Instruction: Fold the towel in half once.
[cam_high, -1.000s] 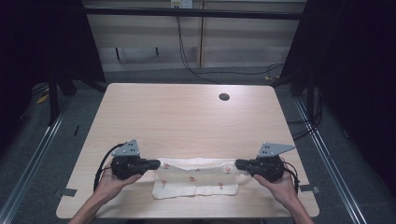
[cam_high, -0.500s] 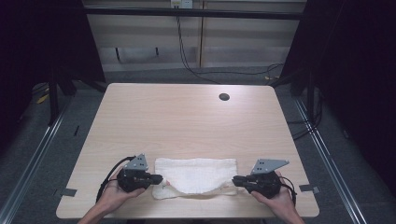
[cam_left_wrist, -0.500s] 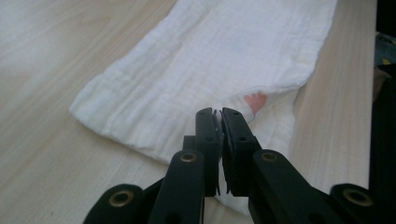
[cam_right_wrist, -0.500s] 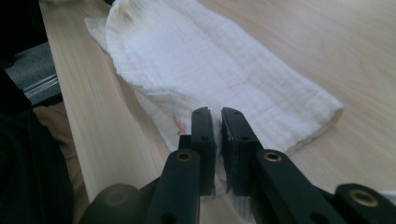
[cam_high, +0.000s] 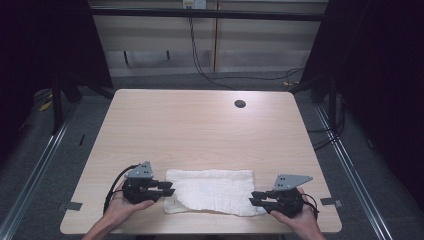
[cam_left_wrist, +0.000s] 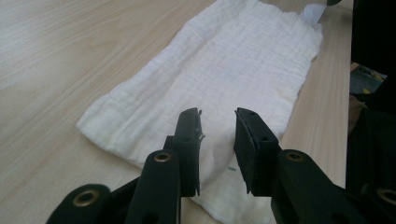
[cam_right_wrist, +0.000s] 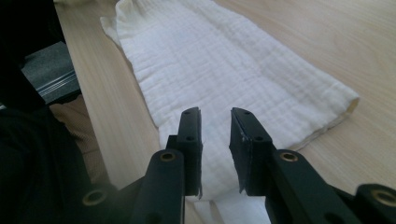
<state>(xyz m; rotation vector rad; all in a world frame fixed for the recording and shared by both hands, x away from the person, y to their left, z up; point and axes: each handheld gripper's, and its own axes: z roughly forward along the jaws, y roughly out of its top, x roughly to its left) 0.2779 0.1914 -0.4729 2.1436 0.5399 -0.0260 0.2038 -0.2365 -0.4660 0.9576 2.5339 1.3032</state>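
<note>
A white folded cloth (cam_high: 212, 191) lies flat near the table's front edge. My left gripper (cam_high: 170, 188) is at the cloth's left end, held in a hand. In the left gripper view the left gripper (cam_left_wrist: 218, 116) is open, its jaws parted just above the cloth (cam_left_wrist: 233, 60) with nothing pinched. My right gripper (cam_high: 252, 197) is at the cloth's right front corner. In the right gripper view the right gripper (cam_right_wrist: 215, 114) is also open, with the cloth (cam_right_wrist: 224, 60) lying loose under and between its jaws.
The light wooden table (cam_high: 200, 130) has a dark round hole (cam_high: 240, 104) at the back right. Tape marks sit at the front left (cam_high: 73, 205) and front right (cam_high: 330, 202) corners. The cloth's near edge is close to the table's front edge.
Both grippers carried the cloth's far edge toward the front edge, folding it over. Their jaws have since parted and the cloth lies flat.
</note>
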